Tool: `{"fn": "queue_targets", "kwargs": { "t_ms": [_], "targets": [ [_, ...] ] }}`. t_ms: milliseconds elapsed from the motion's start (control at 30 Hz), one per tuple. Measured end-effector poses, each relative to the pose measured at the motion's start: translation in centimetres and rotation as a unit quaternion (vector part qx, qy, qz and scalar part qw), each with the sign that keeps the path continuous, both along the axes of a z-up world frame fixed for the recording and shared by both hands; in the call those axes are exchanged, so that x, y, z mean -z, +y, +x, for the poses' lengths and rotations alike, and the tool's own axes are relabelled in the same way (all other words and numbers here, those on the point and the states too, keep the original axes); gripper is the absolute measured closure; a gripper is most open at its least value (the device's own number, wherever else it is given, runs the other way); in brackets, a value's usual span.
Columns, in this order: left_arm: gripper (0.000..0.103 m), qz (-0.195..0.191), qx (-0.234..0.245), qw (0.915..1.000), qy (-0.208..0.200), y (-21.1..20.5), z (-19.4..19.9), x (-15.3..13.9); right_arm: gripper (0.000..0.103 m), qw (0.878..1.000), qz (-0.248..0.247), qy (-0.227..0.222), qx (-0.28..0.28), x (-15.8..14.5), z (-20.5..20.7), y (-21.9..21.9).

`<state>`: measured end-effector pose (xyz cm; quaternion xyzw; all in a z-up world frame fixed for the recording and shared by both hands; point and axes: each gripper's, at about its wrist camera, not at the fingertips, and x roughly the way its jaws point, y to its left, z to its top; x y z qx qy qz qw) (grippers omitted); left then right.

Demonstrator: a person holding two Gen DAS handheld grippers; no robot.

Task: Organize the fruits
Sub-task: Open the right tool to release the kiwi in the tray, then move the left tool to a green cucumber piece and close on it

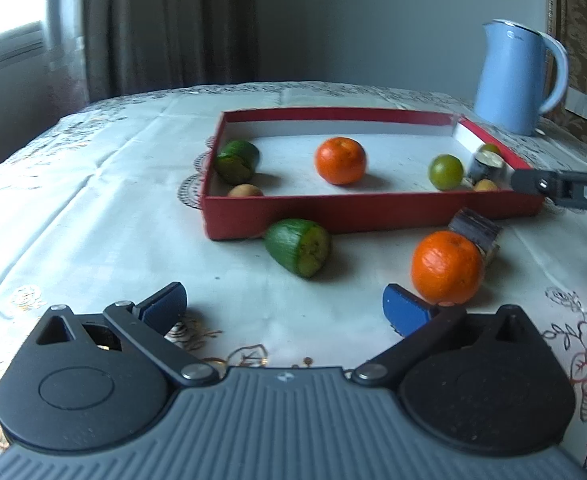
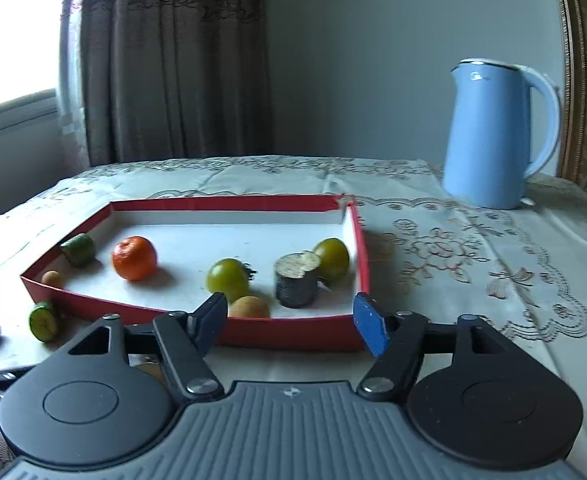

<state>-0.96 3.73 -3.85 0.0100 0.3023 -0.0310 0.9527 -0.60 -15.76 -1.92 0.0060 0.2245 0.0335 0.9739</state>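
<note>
A red shallow box (image 1: 357, 210) holds an orange (image 1: 340, 160), a green cut piece (image 1: 235, 160), round green fruits (image 1: 446, 171), small tan fruits (image 1: 245, 191) and a dark cylinder (image 1: 485, 166). On the cloth in front lie a second green cut piece (image 1: 299, 246), a second orange (image 1: 445, 266) and a dark chunk (image 1: 477, 230) behind it. My left gripper (image 1: 285, 308) is open, its right pad just beside that orange. My right gripper (image 2: 291, 316) is open and empty at the box's near right corner, with the dark cylinder (image 2: 296, 282) standing just beyond it.
A blue kettle (image 2: 489, 140) stands at the back right of the table. An embroidered white cloth (image 2: 473, 280) covers the table, with curtains and a window behind. One finger of the right gripper (image 1: 533, 182) reaches over the box's right wall.
</note>
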Motion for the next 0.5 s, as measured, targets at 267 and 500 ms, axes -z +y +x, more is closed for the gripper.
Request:
{"fn": "queue_targets", "kwargs": {
  "t_ms": [267, 500],
  "targets": [
    [0.000, -0.037, -0.039, 0.9986, 0.002, 0.8, 1.2, -1.3, 0.033, 1.000, -0.006, 0.007, -0.004, 0.2, 0.0, 0.4],
    [0.022, -0.012, -0.031, 0.9993, 0.015, -0.3, 2.8, -1.2, 0.033, 1.000, -0.009, 0.007, -0.001, 0.3, 0.1, 0.5]
  ]
}}
